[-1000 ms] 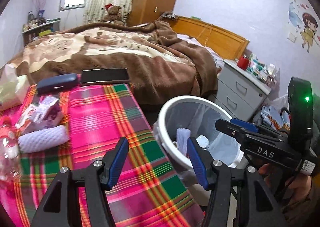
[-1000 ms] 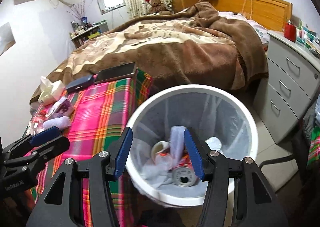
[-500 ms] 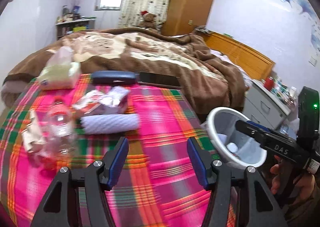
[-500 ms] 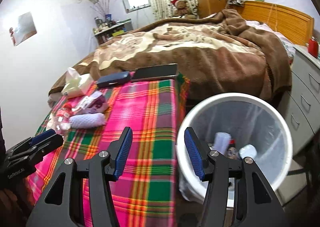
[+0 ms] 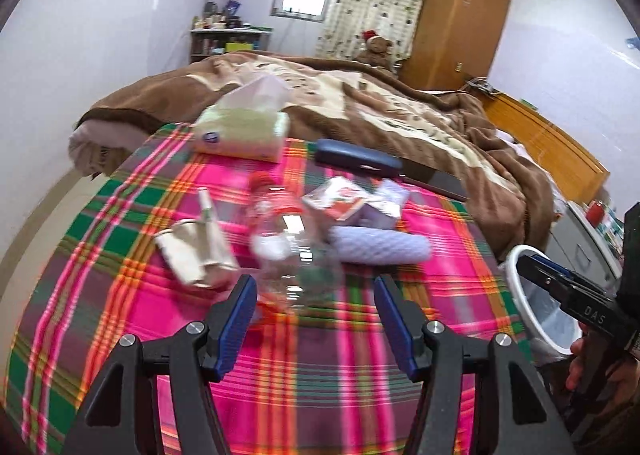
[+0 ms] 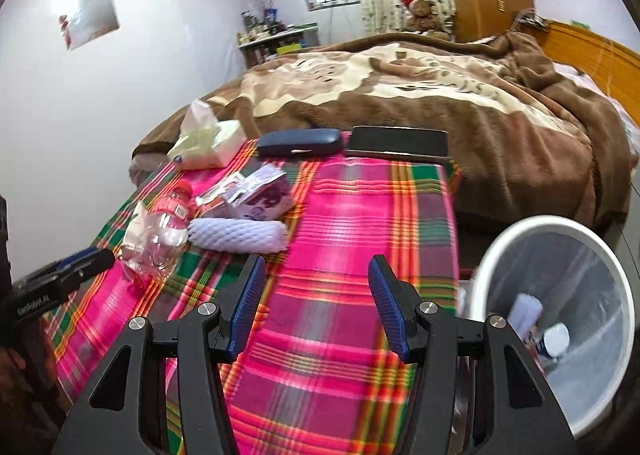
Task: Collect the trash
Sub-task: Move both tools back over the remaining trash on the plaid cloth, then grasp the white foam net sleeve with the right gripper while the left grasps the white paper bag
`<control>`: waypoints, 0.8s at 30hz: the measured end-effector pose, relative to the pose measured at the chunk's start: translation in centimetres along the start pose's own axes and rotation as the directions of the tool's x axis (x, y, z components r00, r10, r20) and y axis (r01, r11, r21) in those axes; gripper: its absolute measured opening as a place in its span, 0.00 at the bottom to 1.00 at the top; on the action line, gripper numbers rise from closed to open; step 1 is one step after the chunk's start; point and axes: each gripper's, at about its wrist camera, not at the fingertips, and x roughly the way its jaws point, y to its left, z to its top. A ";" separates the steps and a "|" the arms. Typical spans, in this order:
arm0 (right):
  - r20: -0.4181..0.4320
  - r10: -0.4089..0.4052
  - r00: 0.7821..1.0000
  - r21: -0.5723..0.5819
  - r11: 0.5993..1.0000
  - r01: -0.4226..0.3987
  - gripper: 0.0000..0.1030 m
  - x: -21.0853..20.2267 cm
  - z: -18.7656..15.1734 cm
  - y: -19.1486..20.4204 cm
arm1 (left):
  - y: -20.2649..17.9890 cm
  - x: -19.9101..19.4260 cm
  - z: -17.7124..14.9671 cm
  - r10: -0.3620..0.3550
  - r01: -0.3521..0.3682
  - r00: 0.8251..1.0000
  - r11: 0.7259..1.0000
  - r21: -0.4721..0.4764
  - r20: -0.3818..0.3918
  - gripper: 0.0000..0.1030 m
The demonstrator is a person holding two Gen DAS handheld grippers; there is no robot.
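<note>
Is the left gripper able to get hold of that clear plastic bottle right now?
Probably yes. The left gripper is open and empty, and the clear bottle lies on the cloth just ahead of its fingertips with nothing between. The crumpled paper cup alongside might get nudged.

Near half of tabletop [image 6: 352, 215]: bare plaid cloth, open passage under the right tongs [image 6: 316, 307]. Left side crowded: bottle [image 5: 288, 247], crushed cup [image 5: 196, 251], foam sleeve [image 5: 380, 249] and wrappers [image 5: 352, 203] lie close together, touching or nearly so. Far edge blocked by tissue pack [image 5: 244, 131], case [image 5: 356, 161] and tablet [image 6: 396, 143]. Bin [image 6: 560, 319] stands just off the right edge, mouth unobstructed.
</note>
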 end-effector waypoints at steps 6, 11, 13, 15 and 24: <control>-0.035 0.051 0.998 -0.078 0.996 -0.054 0.54 2.5 0.6 2.2 | 3.9 0.9 0.4 0.049 -0.049 0.999 0.997 -0.061 -0.012 0.61; -0.067 0.078 0.995 -0.134 0.987 -0.086 0.54 4.9 1.1 4.0 | 5.9 2.4 0.9 0.057 -0.060 0.998 0.994 -0.096 -0.040 0.61; -0.071 0.087 0.994 -0.155 0.983 -0.098 0.54 5.9 1.4 4.5 | 6.4 3.0 1.2 0.050 -0.055 0.998 0.992 -0.111 -0.047 0.61; -0.076 0.092 0.993 -0.169 0.980 -0.104 0.54 6.6 1.7 4.8 | 7.0 3.9 1.5 0.028 -0.036 0.998 0.991 -0.131 -0.061 0.63; -0.119 0.113 0.986 -0.239 0.961 -0.139 0.54 8.6 2.1 5.6 | 7.9 7.1 1.8 0.034 -0.052 0.993 0.986 -0.159 -0.114 0.65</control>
